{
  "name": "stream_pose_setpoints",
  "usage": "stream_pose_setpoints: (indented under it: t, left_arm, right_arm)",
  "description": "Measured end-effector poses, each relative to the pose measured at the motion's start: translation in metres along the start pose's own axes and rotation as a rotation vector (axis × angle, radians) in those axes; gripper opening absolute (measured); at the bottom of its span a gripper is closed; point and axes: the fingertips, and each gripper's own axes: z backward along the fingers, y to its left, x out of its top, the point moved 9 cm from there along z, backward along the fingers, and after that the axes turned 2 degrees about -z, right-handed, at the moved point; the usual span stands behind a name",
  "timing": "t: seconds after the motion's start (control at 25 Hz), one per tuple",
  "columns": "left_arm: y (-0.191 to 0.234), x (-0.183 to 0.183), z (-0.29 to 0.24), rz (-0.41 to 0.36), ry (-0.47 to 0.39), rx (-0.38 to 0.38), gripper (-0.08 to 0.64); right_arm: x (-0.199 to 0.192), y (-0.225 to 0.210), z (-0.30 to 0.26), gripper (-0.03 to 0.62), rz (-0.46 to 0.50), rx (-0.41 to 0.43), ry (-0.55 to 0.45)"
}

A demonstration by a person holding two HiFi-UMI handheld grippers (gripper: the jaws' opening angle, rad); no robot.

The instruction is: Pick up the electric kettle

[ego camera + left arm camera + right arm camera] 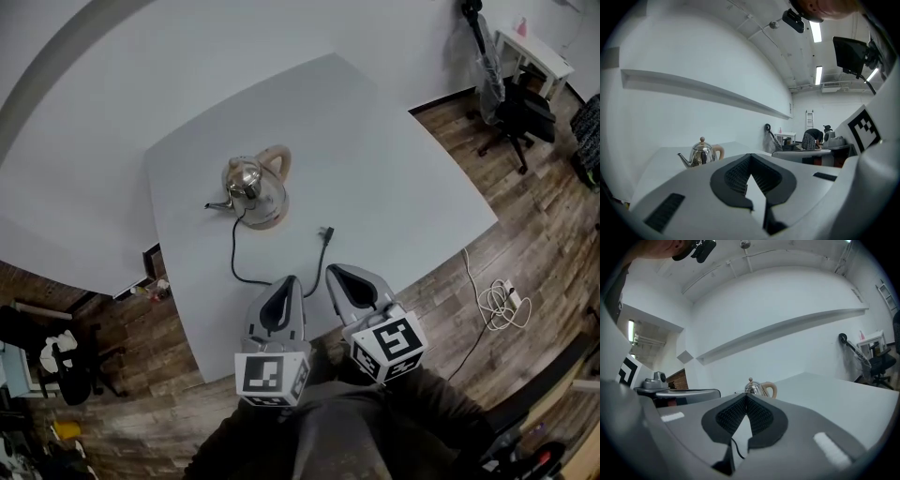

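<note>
shiny steel electric kettle (256, 191) with a beige handle, upright mid-table, black cord (246, 258) trailing off unplugged

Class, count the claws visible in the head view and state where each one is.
2. The left claw is over the white table at its near edge, shut and empty. The right claw is just beside it, also shut and empty. None seem hidden.

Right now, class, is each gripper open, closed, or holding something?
Left gripper: closed, holding nothing.
Right gripper: closed, holding nothing; the shiny steel electric kettle stands untouched on the white table.
</note>
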Motion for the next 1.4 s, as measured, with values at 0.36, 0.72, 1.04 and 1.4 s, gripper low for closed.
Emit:
stream_pose_setpoints:
  t: [0.36,0.72,1.04,1.4]
  left_arm:
    - [0.035,-0.009,-0.017,0.041,-0.012,0.083,-0.002]
    - [0.066,-0.007,-0.049,0.071,-0.018,0.084,-0.002]
    - [0.103,-0.020,-0.080,0.127,-0.005,0.080,-0.002]
    - [0.138,-0.040,-0.096,0.189,0.015,0.096,-0.002]
  right_arm:
    - [-0.005,-0.004,-0.047,0.003,0.023,0.064,0.045]
    - [-0.001,-0.014,-0.090,0.003,0.042,0.065,0.075]
    - [-0.007,-0.020,-0.140,0.003,0.054,0.065,0.135]
    - [-0.012,-0.016,-0.190,0.003,0.086,0.097,0.170]
